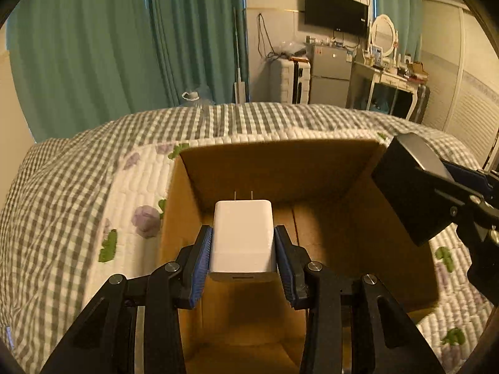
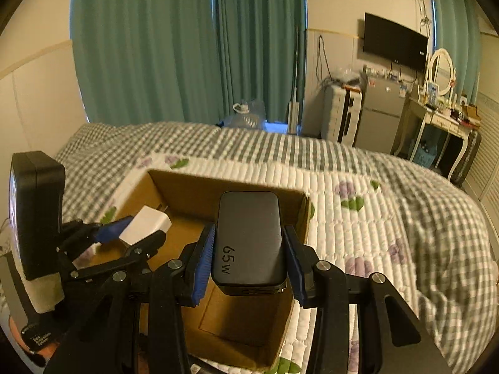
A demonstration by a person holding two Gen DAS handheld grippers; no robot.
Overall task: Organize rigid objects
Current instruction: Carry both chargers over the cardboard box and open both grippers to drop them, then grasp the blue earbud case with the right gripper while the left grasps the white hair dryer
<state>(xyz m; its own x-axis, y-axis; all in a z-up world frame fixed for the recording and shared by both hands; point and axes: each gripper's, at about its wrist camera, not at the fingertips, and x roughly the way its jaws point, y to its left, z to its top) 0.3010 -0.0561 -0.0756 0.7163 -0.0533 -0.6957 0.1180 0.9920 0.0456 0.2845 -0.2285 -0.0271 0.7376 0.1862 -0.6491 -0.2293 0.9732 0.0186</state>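
Chargers ride over the open cardboard box point(image 1: 280, 168) at frame centre, left gripper point(image 1: 243, 246) clamping the white charger point(image 1: 243, 233), right gripper point(image 2: 249, 255) clamping the black charger point(image 2: 249, 233), apparently for dropping inside.

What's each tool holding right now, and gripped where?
Left tool clamps the white charger by its two side faces, prongs forward. Right tool clamps the black 65W charger by its sides.

Both wrist views above shared cardboard box point(image 1: 280, 162)
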